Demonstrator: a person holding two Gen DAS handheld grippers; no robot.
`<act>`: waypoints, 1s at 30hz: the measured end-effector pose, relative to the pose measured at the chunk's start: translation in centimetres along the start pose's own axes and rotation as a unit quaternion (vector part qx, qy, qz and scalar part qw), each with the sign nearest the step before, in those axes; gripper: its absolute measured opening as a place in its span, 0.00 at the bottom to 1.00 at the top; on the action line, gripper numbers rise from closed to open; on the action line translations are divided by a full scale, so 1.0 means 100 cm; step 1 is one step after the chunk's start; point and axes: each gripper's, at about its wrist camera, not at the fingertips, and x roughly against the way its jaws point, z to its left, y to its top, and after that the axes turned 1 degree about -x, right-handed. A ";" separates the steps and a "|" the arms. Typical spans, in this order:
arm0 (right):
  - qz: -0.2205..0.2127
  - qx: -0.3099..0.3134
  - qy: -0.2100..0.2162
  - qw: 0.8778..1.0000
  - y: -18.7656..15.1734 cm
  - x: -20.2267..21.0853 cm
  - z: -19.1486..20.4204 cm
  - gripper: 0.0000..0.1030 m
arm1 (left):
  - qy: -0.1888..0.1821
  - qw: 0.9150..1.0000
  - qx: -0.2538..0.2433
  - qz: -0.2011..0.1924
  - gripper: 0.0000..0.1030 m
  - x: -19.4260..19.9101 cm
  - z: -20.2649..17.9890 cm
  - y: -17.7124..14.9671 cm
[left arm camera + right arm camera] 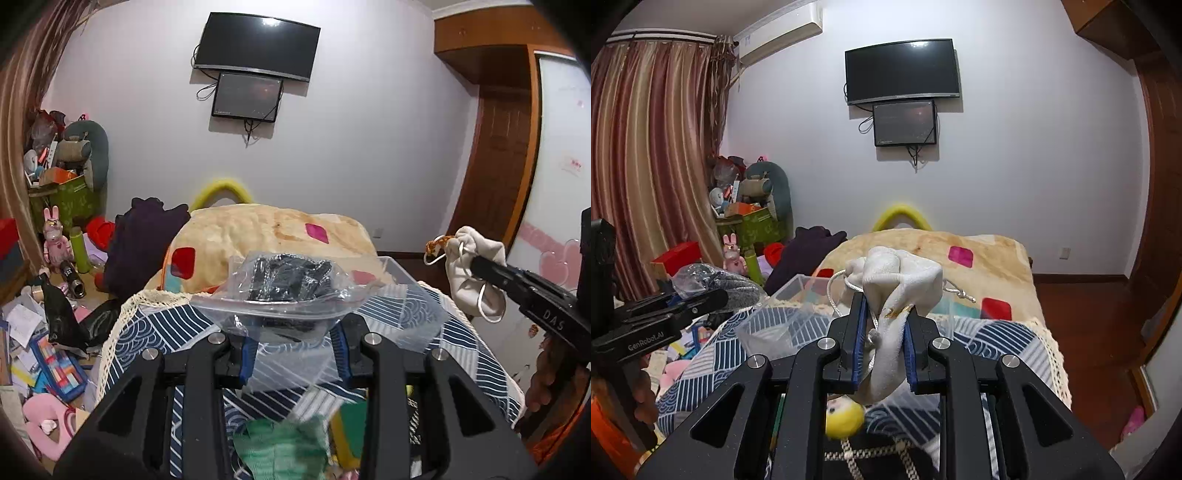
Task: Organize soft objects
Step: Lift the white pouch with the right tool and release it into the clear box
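My left gripper is shut on a clear zip bag with a dark knit item inside, held above the bed. It shows in the right wrist view at the left. My right gripper is shut on a white drawstring cloth pouch, held above a clear plastic box on the patterned blue quilt. The pouch and right gripper show in the left wrist view at the right. A green knit cloth and a yellow-haired doll lie below the grippers.
A beige blanket with coloured patches covers the bed's far half. A dark purple garment lies at its left. The floor at the left is littered with toys, papers and boxes. A wardrobe stands at the right.
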 end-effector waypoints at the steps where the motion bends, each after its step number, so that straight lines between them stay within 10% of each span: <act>1: 0.002 0.000 0.000 1.000 0.002 -0.004 0.000 0.16 | 0.004 1.000 -0.002 0.003 0.34 -0.004 0.000 0.003; 30: 0.173 0.047 0.006 0.984 -0.016 -0.110 0.004 0.16 | -0.004 0.982 -0.050 0.183 0.34 -0.137 -0.011 0.002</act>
